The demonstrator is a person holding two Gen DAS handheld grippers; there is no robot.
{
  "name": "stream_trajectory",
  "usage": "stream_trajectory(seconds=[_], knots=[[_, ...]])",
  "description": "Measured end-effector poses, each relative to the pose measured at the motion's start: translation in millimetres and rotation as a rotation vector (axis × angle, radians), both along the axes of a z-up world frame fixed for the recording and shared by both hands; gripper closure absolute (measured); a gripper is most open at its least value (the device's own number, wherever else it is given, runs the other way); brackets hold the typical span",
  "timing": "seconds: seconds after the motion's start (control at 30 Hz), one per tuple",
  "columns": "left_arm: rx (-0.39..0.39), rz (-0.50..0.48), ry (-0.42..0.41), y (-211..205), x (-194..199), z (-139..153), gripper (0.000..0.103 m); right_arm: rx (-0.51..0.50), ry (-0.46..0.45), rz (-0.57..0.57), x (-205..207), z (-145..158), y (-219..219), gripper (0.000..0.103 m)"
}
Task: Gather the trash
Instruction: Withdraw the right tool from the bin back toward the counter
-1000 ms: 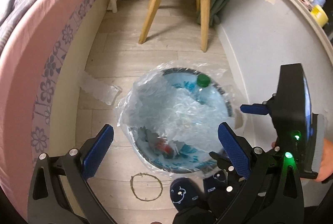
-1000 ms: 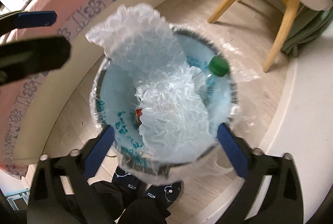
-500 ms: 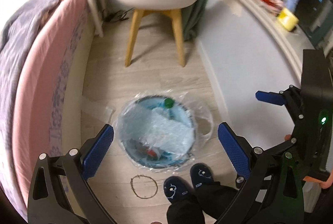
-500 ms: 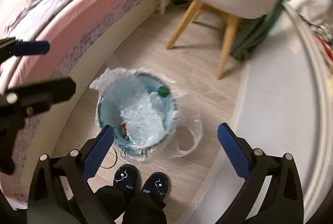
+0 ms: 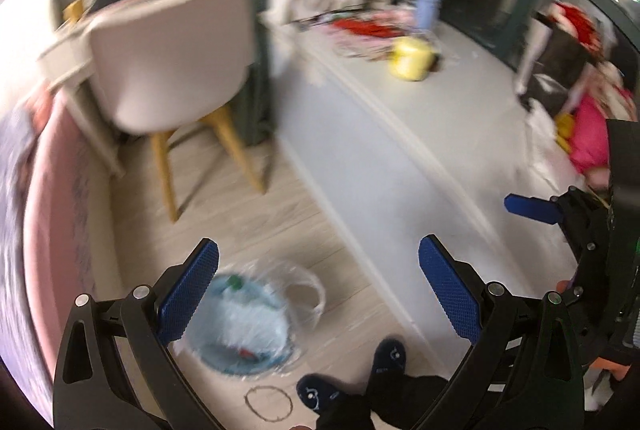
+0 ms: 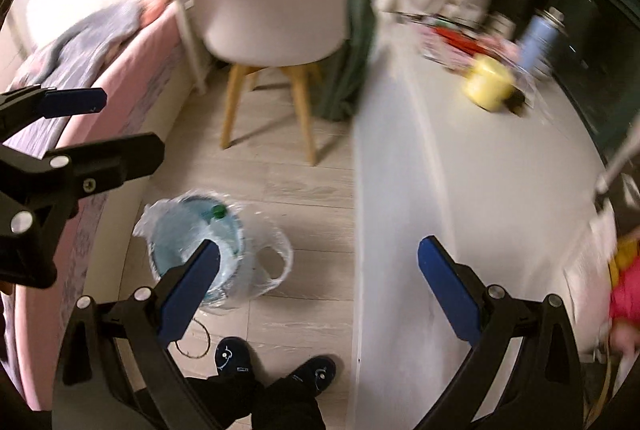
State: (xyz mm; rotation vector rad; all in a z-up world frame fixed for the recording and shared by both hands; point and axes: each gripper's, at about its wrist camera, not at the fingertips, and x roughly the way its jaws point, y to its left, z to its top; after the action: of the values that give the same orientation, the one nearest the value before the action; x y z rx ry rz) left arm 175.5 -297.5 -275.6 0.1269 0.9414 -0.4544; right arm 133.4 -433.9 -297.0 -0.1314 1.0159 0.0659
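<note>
The round blue trash bin lined with a clear plastic bag is standing on the pale wood-plank floor, between the pink-sided bed and the long white table. Crumpled clear plastic wrap is filling most of it, and a clear bottle with a green cap is leaning against the far rim. Wrap of this kind is probably very light, soft and springy, so it is likely to puff back up; pinching a bunched fold should hold better than a flat sheet. The bottle looks light and smooth, and the neck just under the cap seems the safest hold.

A thin dark ring is lying on the floor just beside the bin, near the person's dark slippers. It looks limp and flat, so nipping one side of the loop would suit it.

The left tool is hanging wide open and empty above the bin, and the right tool is likewise spread apart, holding nothing.

Farther out, a white shell chair on wooden legs is standing by a green curtain. On the table a blurred yellow container and a pale blue bottle are sitting among red and pink clutter; whether any of it is trash I cannot tell.
</note>
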Motion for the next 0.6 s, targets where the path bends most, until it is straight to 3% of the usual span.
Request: stream_trajectory(seconds=[0.3, 0.6], knots=[[0.014, -0.265, -0.034, -132.5, -20.1, 23.7, 0.006, 0.015, -0.034, -0.221, -42.9, 23.8, -90.8, 0.006], [0.014, -0.405, -0.032, -240.3, -48.0, 38.6, 0.006, 0.031, -0.031, -0.408, -99.6, 35.2, -186.9, 0.006]])
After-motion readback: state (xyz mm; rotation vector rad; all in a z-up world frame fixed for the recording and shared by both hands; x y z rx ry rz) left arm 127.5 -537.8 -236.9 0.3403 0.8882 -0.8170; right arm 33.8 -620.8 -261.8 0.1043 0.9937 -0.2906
